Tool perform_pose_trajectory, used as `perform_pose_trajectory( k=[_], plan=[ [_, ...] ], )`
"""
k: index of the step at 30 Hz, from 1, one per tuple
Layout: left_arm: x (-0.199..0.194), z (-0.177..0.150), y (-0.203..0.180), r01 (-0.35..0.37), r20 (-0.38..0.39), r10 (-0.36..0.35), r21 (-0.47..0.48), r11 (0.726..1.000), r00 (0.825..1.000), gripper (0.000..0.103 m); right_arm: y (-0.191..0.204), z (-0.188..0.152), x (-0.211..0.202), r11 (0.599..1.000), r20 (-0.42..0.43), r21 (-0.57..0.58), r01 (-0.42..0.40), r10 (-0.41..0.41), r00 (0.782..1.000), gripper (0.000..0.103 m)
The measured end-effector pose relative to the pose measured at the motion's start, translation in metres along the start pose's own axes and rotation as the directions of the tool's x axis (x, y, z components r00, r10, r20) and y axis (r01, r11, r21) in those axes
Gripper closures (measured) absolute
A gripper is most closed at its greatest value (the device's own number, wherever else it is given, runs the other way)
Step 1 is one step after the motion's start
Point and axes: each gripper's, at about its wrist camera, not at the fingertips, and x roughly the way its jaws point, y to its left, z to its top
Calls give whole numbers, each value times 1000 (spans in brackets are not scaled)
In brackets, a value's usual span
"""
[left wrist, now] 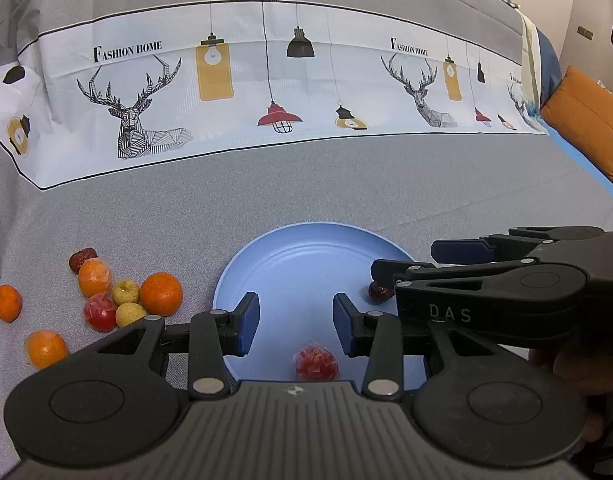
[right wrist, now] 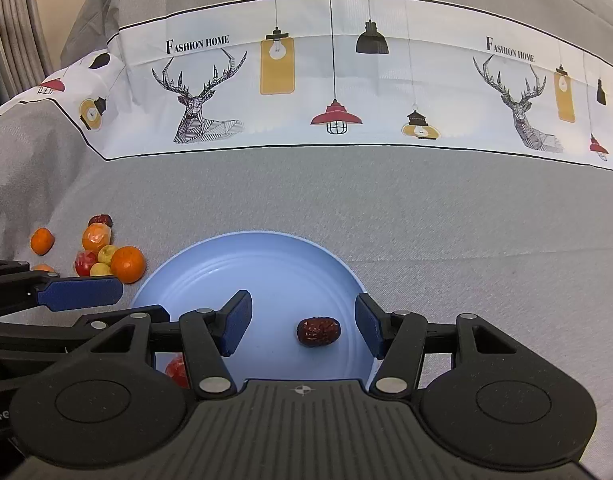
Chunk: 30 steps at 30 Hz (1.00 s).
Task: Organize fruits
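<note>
A blue plate (left wrist: 306,264) (right wrist: 266,272) lies on grey cloth. On it are a red wrapped fruit (left wrist: 316,362) (right wrist: 176,372) and a dark red date (right wrist: 318,332) (left wrist: 380,292). My left gripper (left wrist: 296,324) (right wrist: 114,304) hovers open over the plate's near left side, just above the wrapped fruit, with nothing between its pads. My right gripper (right wrist: 303,324) (left wrist: 422,262) stands open over the plate's right side. The date lies in the gap between its fingers, touching neither pad. Left of the plate is a loose pile of fruit (left wrist: 122,294) (right wrist: 106,256): oranges, small yellow-green fruits, a red wrapped fruit and another date.
A white printed band (left wrist: 266,80) with deer and lamps crosses the grey cloth behind the plate. An orange cushion (left wrist: 586,116) sits at the far right. Grey curtains (right wrist: 14,32) hang at the far left. A single orange (left wrist: 7,303) lies apart at the left edge.
</note>
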Motion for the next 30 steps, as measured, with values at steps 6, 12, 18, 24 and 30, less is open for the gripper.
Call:
perform_pose_trajectory(
  k=[6, 12, 18, 24, 30],
  plan=[
    [0, 0, 1, 1, 2, -1, 0, 1000, 1000, 58, 1, 0, -1, 1000, 0, -1, 3, -3, 1000, 44],
    [0, -1, 3, 1, 1, -1, -3, 1000, 1000, 58, 3, 1, -2, 1000, 1, -4, 8, -8, 1000, 44],
    [0, 0, 3, 3, 2, -3, -3, 1000, 1000, 58, 4, 1, -2, 1000, 0, -5, 8, -8, 1000, 44],
    [0, 0, 3, 4, 3, -4, -6, 1000, 1000, 58, 5, 0, -2, 1000, 0, -6, 10, -10, 1000, 44],
    [-3, -1, 7, -4, 20, 5, -23, 1000, 1000, 58, 5, 1, -4, 1000, 17, 0, 17, -17, 1000, 44]
  ],
)
